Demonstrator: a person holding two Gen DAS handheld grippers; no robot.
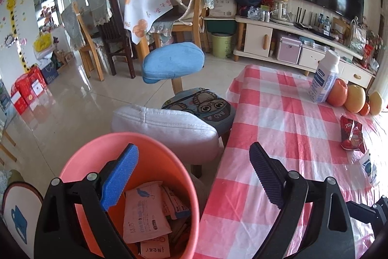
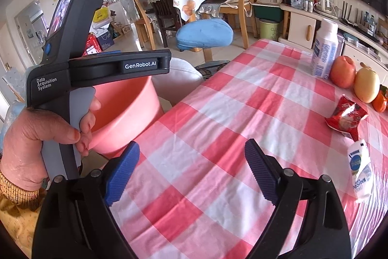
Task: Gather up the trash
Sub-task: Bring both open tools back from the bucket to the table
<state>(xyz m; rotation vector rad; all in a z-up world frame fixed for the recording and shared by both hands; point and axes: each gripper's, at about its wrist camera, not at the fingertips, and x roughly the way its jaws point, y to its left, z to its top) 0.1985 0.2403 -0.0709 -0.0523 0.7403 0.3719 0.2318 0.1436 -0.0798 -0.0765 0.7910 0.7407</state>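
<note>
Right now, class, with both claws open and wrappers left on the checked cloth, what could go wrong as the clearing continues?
1. The red snack wrapper lies close to the fruit; a wide reach by the right claw may nudge the fruit into rolling.
2. The milk carton stands upright by the fruit and could be knocked over.
3. The pink bin sits beside the table edge under the left claw; a wrapper dropped carelessly may miss it.
</note>
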